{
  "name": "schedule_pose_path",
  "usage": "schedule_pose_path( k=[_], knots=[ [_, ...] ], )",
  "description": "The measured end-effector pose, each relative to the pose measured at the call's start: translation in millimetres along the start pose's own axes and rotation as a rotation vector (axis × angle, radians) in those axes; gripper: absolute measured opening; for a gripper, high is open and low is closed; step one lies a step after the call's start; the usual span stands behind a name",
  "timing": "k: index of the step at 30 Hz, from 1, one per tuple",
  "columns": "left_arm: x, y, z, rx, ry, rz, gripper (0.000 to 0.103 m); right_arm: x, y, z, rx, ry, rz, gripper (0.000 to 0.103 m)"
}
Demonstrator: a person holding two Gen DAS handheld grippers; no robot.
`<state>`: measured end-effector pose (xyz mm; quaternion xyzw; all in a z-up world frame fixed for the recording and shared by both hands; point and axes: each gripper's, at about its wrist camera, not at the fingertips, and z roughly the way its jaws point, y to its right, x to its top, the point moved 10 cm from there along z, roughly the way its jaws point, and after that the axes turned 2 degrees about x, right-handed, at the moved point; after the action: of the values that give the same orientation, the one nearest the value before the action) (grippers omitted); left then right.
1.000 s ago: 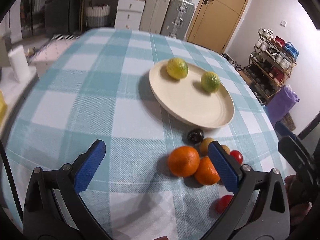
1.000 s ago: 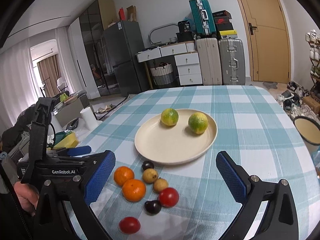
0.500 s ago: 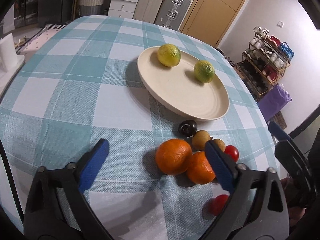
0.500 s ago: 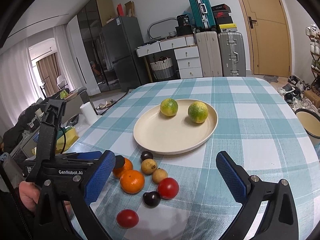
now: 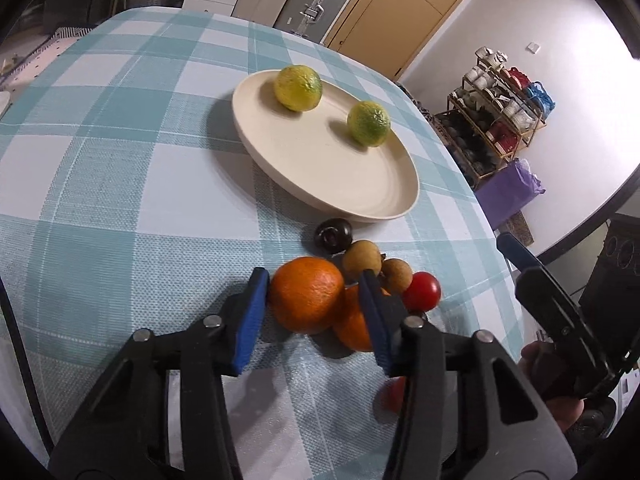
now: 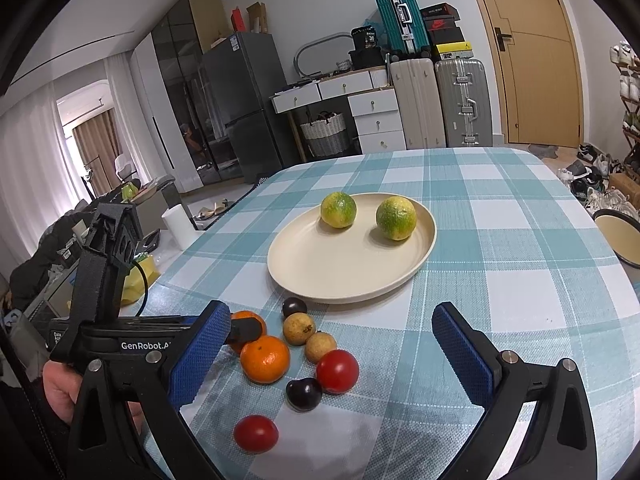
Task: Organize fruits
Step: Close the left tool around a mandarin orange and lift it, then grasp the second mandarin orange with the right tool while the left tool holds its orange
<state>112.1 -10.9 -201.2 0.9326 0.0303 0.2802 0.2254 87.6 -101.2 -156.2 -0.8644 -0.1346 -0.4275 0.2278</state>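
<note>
An orange [image 5: 306, 294] lies on the checked tablecloth in front of a cream plate [image 5: 320, 184] that holds two green-yellow citrus fruits [image 5: 298, 87] [image 5: 368, 122]. My left gripper [image 5: 313, 276] is closing around this orange, its blue pads against both sides. One finger sits between it and a second orange [image 5: 352, 328]. Beside them lie a dark plum [image 5: 333, 233], two brown longans [image 5: 362, 260] and a red tomato [image 5: 421, 297]. My right gripper [image 6: 332, 312] hovers open above the fruit cluster, nothing between its fingers.
Near the table's front edge lie another tomato [image 6: 256, 433] and a second dark plum [image 6: 304, 394]. A round stool [image 6: 620, 236] stands off the right edge and a paper roll [image 6: 178, 224] off the left. Suitcases and drawers line the back wall.
The left gripper dropped closer to the table, and its jaws went from wide open to closed around the nearest orange. The right gripper stayed put.
</note>
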Motion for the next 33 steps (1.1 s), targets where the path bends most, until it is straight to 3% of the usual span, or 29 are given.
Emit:
schedule_pose_path(
  k=[15,24,33],
  knots=[
    [3.3,-12.7,-22.8,-0.025,0.048,-0.03,0.034,-4.3,-10.3,1.8,0.017,-0.023,-0.011,0.103],
    [13.0,-26.0,-50.6,0.002,0.109,-0.023,0.034,-19.7,-33.3,21.2,0.075,-0.109,-0.026,0.103],
    [13.7,-40.5,-58.8,0.001,0.121,-0.045,0.034,-35.0,-54.5,39.4,0.115,-0.197,-0.051,0.103]
  ],
)
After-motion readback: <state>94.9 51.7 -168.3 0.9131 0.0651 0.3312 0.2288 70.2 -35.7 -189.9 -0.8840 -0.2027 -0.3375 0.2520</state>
